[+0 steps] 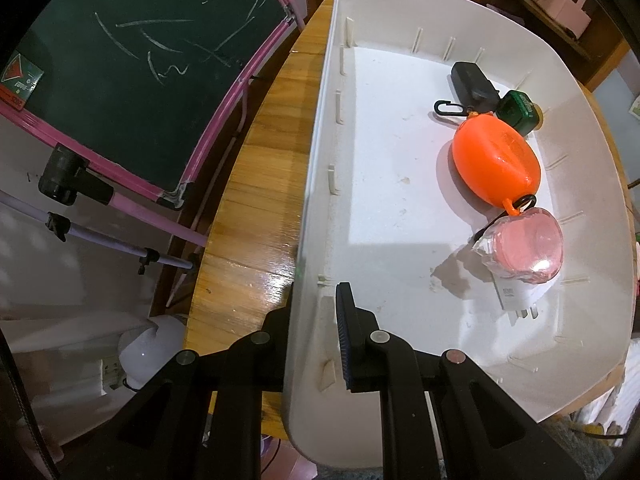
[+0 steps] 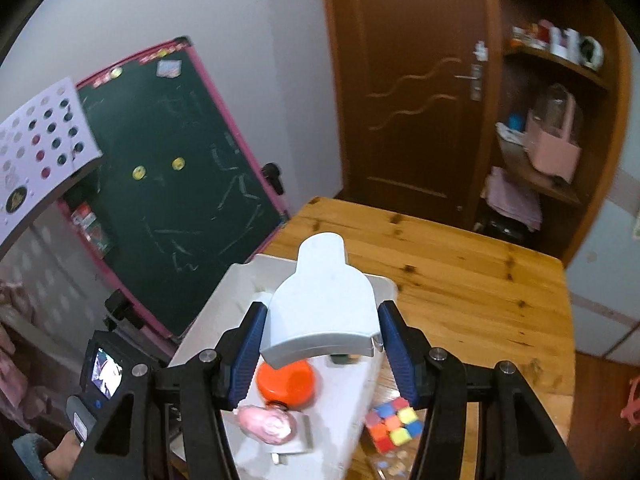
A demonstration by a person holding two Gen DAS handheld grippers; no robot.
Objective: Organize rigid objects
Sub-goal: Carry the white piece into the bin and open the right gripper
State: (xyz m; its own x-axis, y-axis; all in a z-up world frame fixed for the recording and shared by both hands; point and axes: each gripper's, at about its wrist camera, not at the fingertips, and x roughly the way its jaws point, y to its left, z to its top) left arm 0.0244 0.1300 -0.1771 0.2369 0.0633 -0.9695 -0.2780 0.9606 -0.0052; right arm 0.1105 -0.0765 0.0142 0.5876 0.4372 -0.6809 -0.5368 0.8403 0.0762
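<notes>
Inside white bin: orange case, pink packet, left tongs clamping its wall, right tongs gripping pale bottle.

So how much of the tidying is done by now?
Partly done. The white bin already holds an orange case, a pink wrapped item, a black box and a green one. The left gripper pinches the bin's wall, while the right gripper carries a pale blue bottle-shaped piece above it. The colourful cube lies outside on the table.
</notes>
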